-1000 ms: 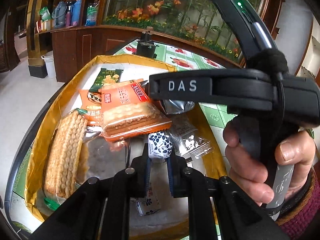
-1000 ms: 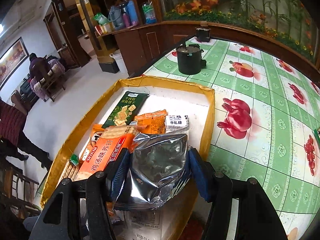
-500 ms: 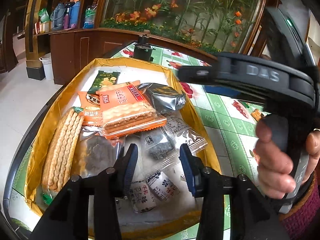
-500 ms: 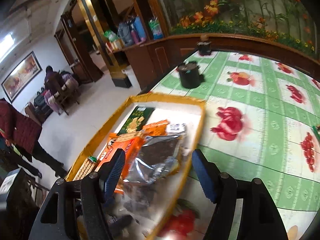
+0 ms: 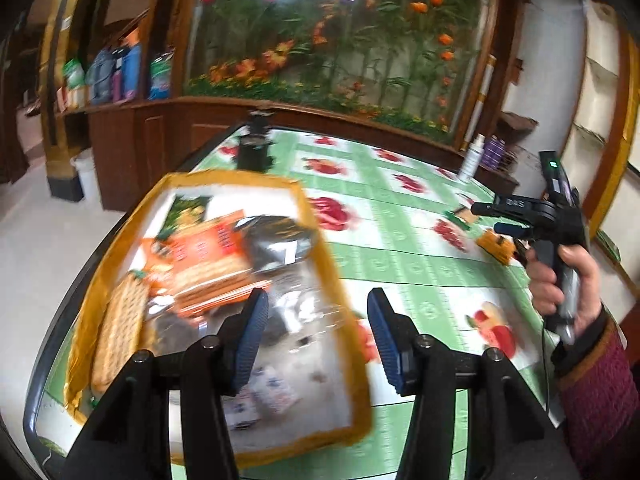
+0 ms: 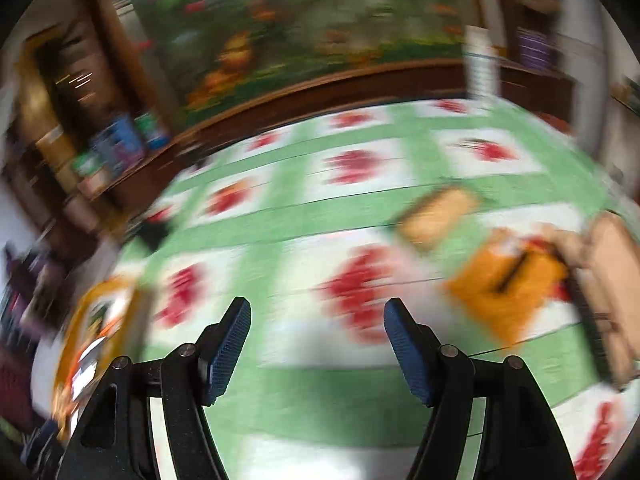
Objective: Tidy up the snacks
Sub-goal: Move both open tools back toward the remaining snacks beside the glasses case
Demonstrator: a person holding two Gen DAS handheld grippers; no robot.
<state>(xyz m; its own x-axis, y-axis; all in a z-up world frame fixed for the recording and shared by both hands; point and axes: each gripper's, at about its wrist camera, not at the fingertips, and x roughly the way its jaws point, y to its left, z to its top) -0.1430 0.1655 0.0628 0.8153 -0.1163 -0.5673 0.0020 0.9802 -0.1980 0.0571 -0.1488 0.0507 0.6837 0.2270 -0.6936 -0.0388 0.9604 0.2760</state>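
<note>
We judge the job well along: the gold tray (image 5: 320, 248) already holds most snacks. Left gripper (image 5: 314, 340) hangs over it, jaws opening, nothing between. Right gripper (image 6: 316, 354) empty, jaws apart, facing loose packets (image 6: 504, 292) on the tablecloth (image 6: 288, 216), not yet collected.

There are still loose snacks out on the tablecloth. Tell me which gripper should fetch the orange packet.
Right. The right gripper, jaws apart and empty, already faces the orange packet on the tablecloth. The left gripper, jaws opening with nothing between them, hangs over the gold tray, far from it.
</note>
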